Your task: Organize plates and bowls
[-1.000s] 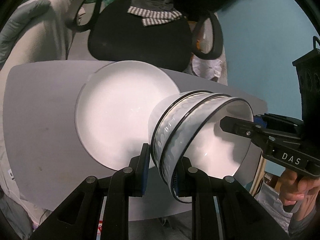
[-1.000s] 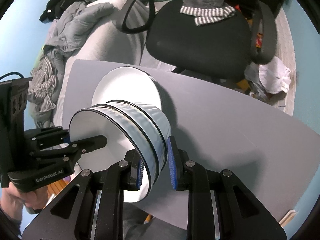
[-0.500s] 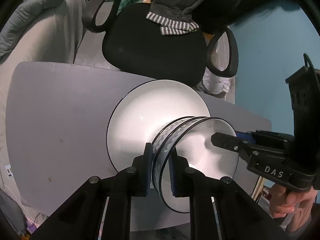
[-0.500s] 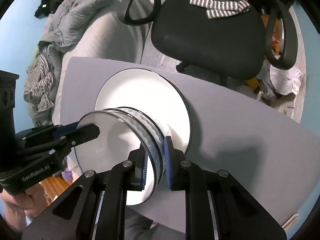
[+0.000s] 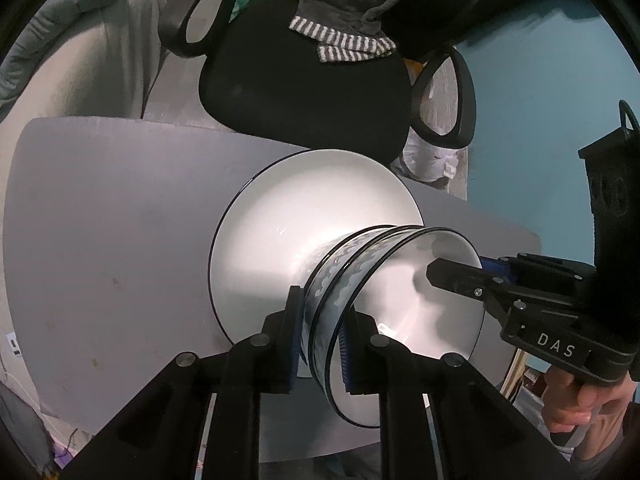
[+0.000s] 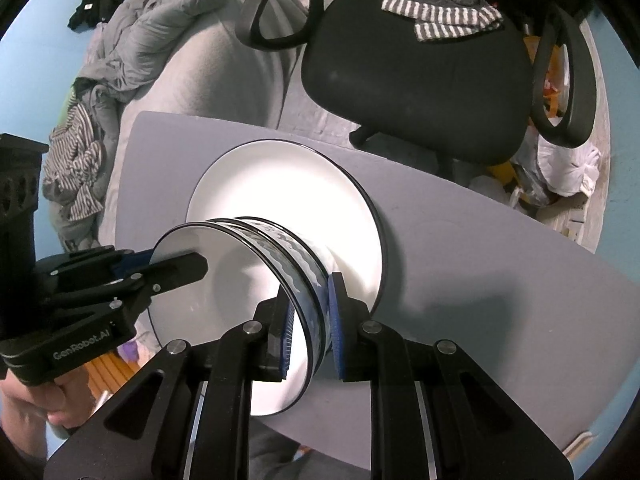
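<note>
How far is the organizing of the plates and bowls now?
Done: two nested bowls form one stack. In hand: the left gripper and right gripper each pinch its rim over the white plate on the grey table. Whether it rests there is unclear. Left: let go.

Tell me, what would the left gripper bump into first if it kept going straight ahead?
Probably the big white plate on the grey table: the left gripper, clamped on the nested wavy-patterned bowls, points straight at it. Depth is unclear.

Black office chair [image 6: 416, 68] behind grey table [image 6: 460, 264], blue wall [image 5: 528, 92]
</note>
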